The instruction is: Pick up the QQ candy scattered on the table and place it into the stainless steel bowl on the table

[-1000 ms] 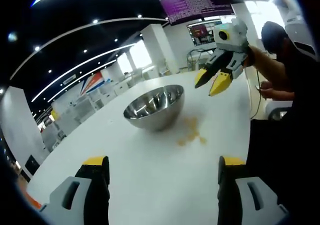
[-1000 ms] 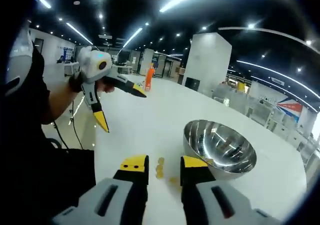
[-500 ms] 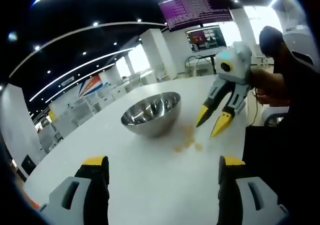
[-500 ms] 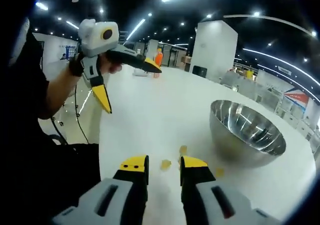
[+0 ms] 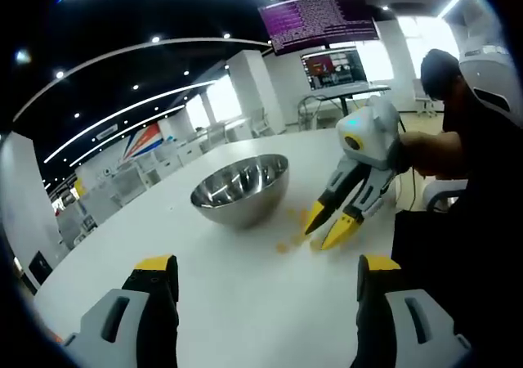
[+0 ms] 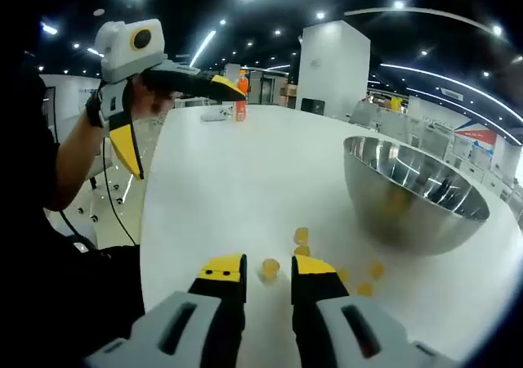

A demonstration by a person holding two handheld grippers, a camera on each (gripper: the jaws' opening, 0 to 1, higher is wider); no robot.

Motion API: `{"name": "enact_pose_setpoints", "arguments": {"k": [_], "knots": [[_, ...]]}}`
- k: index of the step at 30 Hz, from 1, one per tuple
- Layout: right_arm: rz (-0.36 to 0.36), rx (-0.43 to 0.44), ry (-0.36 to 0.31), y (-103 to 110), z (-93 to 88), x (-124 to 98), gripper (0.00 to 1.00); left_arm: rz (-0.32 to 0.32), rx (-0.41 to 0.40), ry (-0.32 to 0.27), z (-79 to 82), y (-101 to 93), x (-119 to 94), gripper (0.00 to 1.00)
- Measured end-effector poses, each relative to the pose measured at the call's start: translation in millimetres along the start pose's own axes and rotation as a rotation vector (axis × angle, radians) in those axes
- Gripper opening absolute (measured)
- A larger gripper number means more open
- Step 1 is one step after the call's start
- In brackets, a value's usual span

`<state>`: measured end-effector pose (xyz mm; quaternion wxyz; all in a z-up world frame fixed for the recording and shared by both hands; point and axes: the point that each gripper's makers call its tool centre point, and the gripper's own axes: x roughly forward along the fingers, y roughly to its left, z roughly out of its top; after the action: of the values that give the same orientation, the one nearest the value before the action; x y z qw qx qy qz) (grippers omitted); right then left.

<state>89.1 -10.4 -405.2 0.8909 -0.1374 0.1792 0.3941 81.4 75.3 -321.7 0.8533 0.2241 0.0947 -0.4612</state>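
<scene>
The stainless steel bowl (image 5: 239, 190) (image 6: 417, 195) stands on the white table (image 5: 245, 302) (image 6: 229, 188). Several yellow QQ candies (image 5: 291, 219) (image 6: 301, 235) lie scattered beside it. My right gripper (image 6: 268, 271) (image 5: 327, 227) is low at the table, open a little, and one candy (image 6: 269, 267) sits between its yellow tips. I cannot tell whether the tips touch it. My left gripper (image 5: 265, 268) (image 6: 181, 125) hangs above the table, wide open and holding nothing.
A person's arm and dark sleeve (image 5: 458, 180) (image 6: 49, 180) run along the table's near edge. An orange bottle (image 6: 241, 106) stands at the far end. Screens (image 5: 323, 16) hang behind the table. More candies (image 6: 369, 278) lie under the bowl's side.
My right gripper has come down from above the bowl to the table among the candies, so one candy now lies between its tips. The left gripper stays open and raised.
</scene>
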Motion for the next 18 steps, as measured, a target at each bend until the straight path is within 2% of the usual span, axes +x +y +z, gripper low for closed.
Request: {"name": "enact_pose_setpoints", "arguments": {"k": [7,11,18], "knots": [[0.004,0.034,0.005,-0.1,-3.0,4.5,0.16,-0.022,-0.012,-0.009,-0.6,-3.9,-1.7,0.91],[0.001,0.032,0.007,1.3,-4.3,7.5,0.09,-0.045,-0.03,-0.034,3.4,-7.0,-1.1,0.91],[-0.003,0.073,0.001,0.9,-3.0,6.4,0.04,-0.055,-0.031,-0.035,4.8,-11.1,2.5,0.91]]}}
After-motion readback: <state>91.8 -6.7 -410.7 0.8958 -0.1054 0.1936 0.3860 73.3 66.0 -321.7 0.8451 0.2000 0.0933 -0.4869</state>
